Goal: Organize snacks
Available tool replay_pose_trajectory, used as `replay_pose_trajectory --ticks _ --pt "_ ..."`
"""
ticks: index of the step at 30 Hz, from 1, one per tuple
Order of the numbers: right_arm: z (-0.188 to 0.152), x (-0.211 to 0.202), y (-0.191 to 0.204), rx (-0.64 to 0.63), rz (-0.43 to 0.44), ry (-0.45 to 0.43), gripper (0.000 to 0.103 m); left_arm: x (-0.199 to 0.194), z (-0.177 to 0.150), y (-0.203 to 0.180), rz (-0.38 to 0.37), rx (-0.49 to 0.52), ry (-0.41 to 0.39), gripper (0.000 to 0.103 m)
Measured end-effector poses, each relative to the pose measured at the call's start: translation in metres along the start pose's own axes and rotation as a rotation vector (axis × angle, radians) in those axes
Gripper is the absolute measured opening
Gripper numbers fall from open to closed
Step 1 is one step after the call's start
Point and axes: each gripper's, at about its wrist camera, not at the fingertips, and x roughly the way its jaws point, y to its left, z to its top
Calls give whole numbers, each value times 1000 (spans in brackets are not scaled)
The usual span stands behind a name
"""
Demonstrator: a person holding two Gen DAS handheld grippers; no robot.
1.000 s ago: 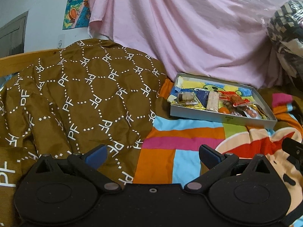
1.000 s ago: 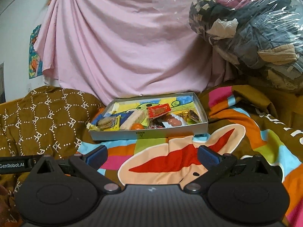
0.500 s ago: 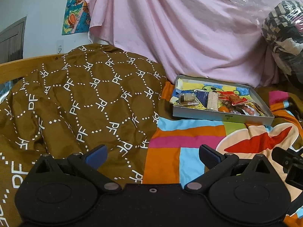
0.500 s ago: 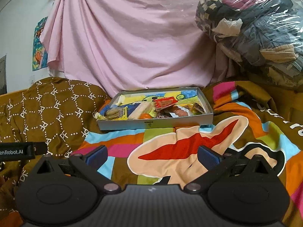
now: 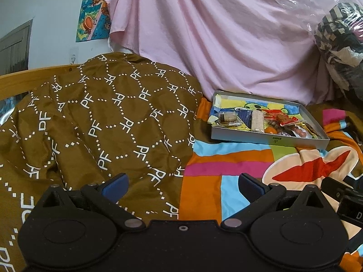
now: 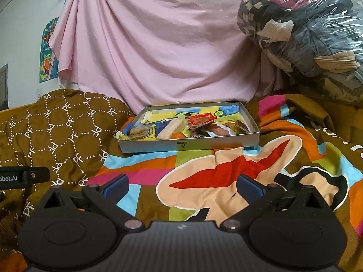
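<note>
A shallow grey box (image 5: 270, 139) (image 6: 188, 146) sits on the bed and holds several snacks: a cookie pack (image 6: 139, 132), a pale wafer bar (image 6: 171, 128), a red packet (image 6: 200, 120), an orange round sweet (image 6: 178, 135) and pink sausages (image 6: 217, 129). My left gripper (image 5: 181, 189) is open and empty, low over the bedding, well short and left of the box. My right gripper (image 6: 182, 187) is open and empty, well in front of the box.
A brown patterned quilt (image 5: 102, 122) is heaped at the left. A colourful cartoon blanket (image 6: 226, 174) covers the bed. A pink sheet (image 6: 158, 45) hangs behind. A plastic-wrapped bundle of clothes (image 6: 306, 34) sits at the right.
Both grippers have drawn back from the box, which looks smaller and farther. Both jaws stayed open.
</note>
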Motion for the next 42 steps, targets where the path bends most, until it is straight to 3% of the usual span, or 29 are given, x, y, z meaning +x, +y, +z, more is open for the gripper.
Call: replay_pose_trajectory --ticks 42 --pt "-4 4 5 -41 23 7 103 -3 -1 2 4 -4 -5 102"
